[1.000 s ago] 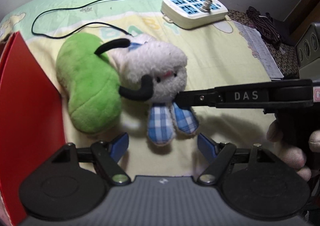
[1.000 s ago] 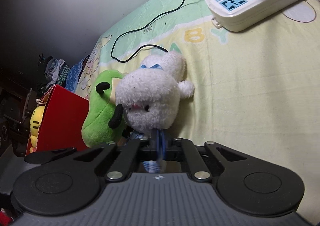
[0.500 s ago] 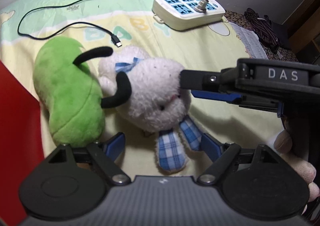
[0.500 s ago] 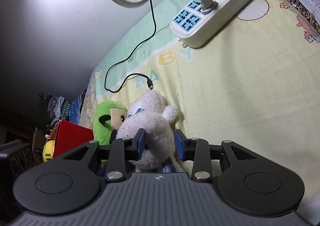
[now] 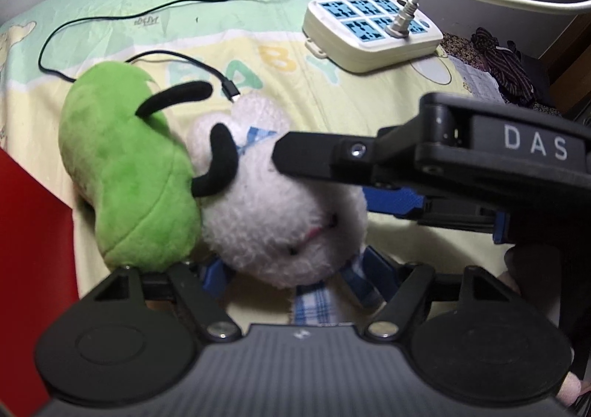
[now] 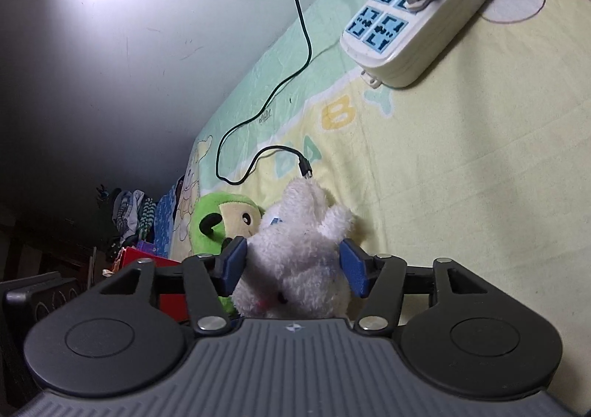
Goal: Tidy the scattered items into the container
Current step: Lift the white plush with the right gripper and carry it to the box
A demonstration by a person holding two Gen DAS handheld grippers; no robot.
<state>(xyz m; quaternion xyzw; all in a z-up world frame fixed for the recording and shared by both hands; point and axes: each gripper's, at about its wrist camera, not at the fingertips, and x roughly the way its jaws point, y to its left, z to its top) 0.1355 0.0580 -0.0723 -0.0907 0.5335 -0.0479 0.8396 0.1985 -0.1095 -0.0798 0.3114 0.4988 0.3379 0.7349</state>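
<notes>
Step in hand: picking the white plush rabbit (image 5: 280,217) off the bed (image 5: 369,91) to drop it in the red box (image 5: 33,269). Rabbit lies on the sheet, pressed against the green plush toy (image 5: 125,173) on its left, which sits next to the red box at the frame's left edge. Right tool (image 6: 291,269) has just been opening: jaws now stand apart either side of the rabbit's head, the left blue pad (image 6: 232,263) at or just off the fur, the other with a visible gap, so no clamp yet. Left tool (image 5: 291,278) has just been narrowing a bit but is also apart, straddling the lower edge of the head and the checked ears (image 5: 314,302); pads not pressing as far as I can see, the fur hides one side. Next move, my read: one tool has to commit. Right looks better centred on the head, so close it there, let the left back off, lift clear of the green toy, carry left over the box wall. Risks: soft fur compresses, so a shallow bite could slip; charger cable (image 5: 229,88) end lies just behind the rabbit and could snag; the two tools are crowded and could knock each other. Power strip (image 5: 373,32) is well clear.
</notes>
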